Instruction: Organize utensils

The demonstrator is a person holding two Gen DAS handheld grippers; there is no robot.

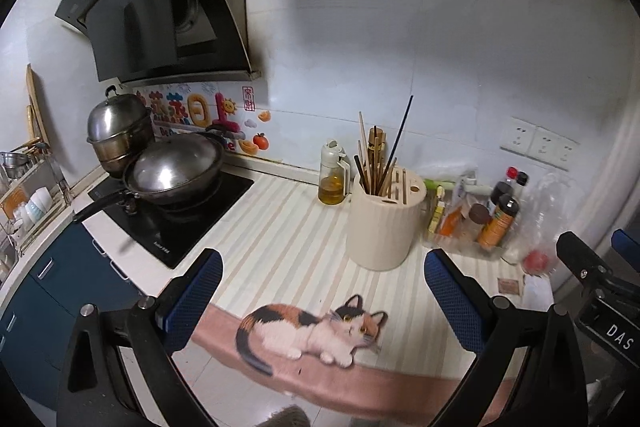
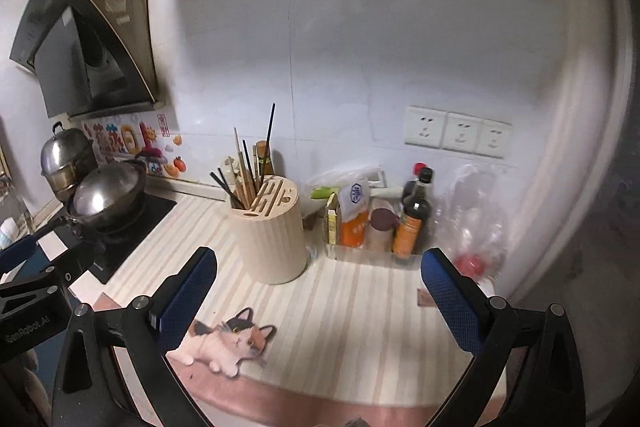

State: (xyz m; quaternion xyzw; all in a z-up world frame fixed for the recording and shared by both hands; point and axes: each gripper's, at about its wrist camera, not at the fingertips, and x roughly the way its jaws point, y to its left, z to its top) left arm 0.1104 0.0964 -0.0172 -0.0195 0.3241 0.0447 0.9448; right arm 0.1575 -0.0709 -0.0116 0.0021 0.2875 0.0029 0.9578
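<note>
1 holder, ~12 chopsticks, 2 grippers apart

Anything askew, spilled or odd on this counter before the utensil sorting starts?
Nothing spilled or damaged. The chopsticks splay unevenly in the cream holder, one dark stick jutting far above the others. Both the left gripper and right gripper are open and empty.
</note>
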